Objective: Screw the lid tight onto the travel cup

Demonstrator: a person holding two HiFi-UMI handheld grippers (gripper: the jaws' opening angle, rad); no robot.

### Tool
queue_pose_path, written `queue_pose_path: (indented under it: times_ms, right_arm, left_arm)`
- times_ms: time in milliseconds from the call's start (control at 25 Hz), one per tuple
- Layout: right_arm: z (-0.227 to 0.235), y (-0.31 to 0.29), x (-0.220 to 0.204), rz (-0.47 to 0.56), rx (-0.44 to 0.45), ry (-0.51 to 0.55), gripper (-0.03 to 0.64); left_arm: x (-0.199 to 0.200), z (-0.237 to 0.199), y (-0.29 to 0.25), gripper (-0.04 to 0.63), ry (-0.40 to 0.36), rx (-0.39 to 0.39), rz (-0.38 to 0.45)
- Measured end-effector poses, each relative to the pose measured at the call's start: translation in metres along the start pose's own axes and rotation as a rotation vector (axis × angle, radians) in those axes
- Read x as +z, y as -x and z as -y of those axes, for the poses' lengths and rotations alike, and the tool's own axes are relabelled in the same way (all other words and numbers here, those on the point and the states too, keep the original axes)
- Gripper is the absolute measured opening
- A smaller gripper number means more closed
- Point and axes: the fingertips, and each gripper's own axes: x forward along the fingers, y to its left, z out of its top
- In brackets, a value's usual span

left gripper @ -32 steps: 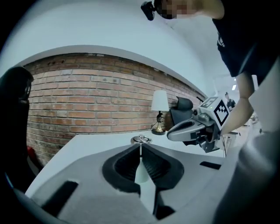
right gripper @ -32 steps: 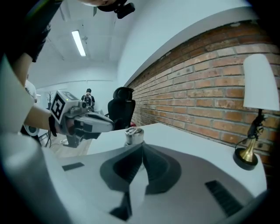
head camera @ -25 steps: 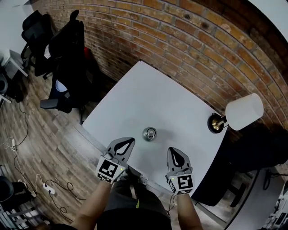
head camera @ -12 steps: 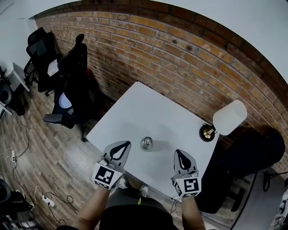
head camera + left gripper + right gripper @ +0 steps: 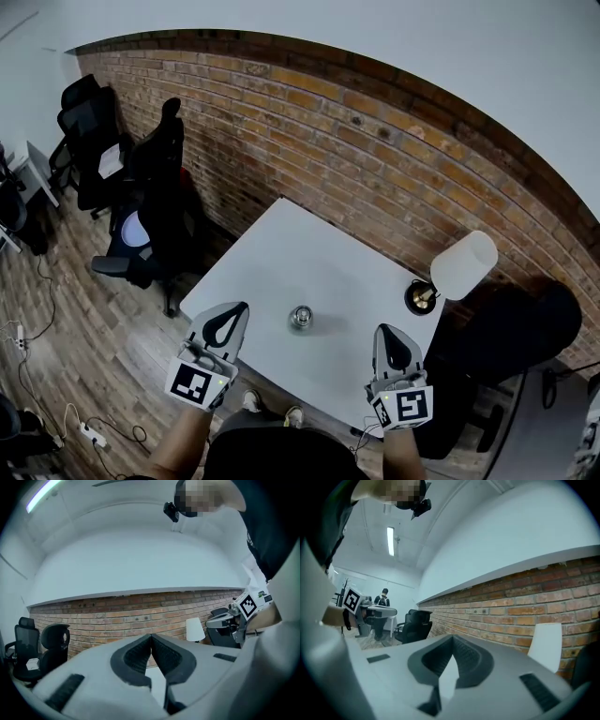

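Note:
A small steel travel cup (image 5: 301, 318) with its lid on top stands alone on the white table (image 5: 319, 272), near the front edge. My left gripper (image 5: 229, 322) is held up at the table's front left, shut with nothing between its jaws. My right gripper (image 5: 392, 342) hangs at the front right, also shut and empty. Both are clear of the cup, one on either side of it. In the left gripper view my left gripper (image 5: 150, 637) points level at the brick wall; the right gripper (image 5: 452, 639) in its own view does the same. Neither gripper view shows the cup.
A lamp with a white shade (image 5: 457, 266) and brass base (image 5: 421, 297) stands at the table's right corner. A brick wall (image 5: 356, 159) runs behind. Black office chairs (image 5: 150, 187) stand to the left on the wood floor, and a dark chair (image 5: 506, 337) sits at the right.
Both grippers have risen from just over the table's front edge and spread a little apart. The head view has tilted up, showing more wall. The cup has not moved.

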Motion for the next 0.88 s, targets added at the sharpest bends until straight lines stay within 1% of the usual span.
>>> queue_pose_path:
  times_ms: [80, 160, 240, 360, 480, 600, 720, 880]
  right_arm:
    - [0.001, 0.003, 0.012, 0.015, -0.014, 0.001, 0.012]
    - [0.002, 0.006, 0.020, 0.024, -0.031, 0.001, 0.012]
    - [0.004, 0.011, 0.022, 0.022, -0.049, -0.004, 0.012]
    - [0.009, 0.021, 0.018, 0.003, -0.079, -0.015, 0.012]
    - [0.016, 0.030, 0.012, -0.015, -0.115, -0.032, 0.012]
    - [0.019, 0.033, 0.008, -0.030, -0.137, -0.045, 0.012]
    - [0.017, 0.028, 0.008, -0.031, -0.137, -0.038, 0.012]
    - [0.009, 0.020, 0.011, -0.028, -0.113, -0.029, 0.012]
  left_arm:
    - [0.013, -0.006, 0.005, 0.025, -0.039, 0.005, 0.026]
    - [0.021, -0.011, 0.010, 0.025, -0.054, 0.017, 0.032]
    - [0.024, -0.014, 0.016, 0.025, -0.045, 0.023, 0.031]
    - [0.022, -0.011, 0.024, 0.025, -0.017, 0.006, 0.032]
    - [0.012, -0.012, 0.027, 0.025, 0.001, 0.014, 0.003]
    - [0.000, -0.010, 0.022, 0.025, 0.013, -0.006, -0.011]
    - [-0.006, -0.009, 0.019, 0.025, 0.026, -0.018, -0.015]
    - [-0.002, -0.009, 0.016, 0.025, 0.008, -0.022, 0.001]
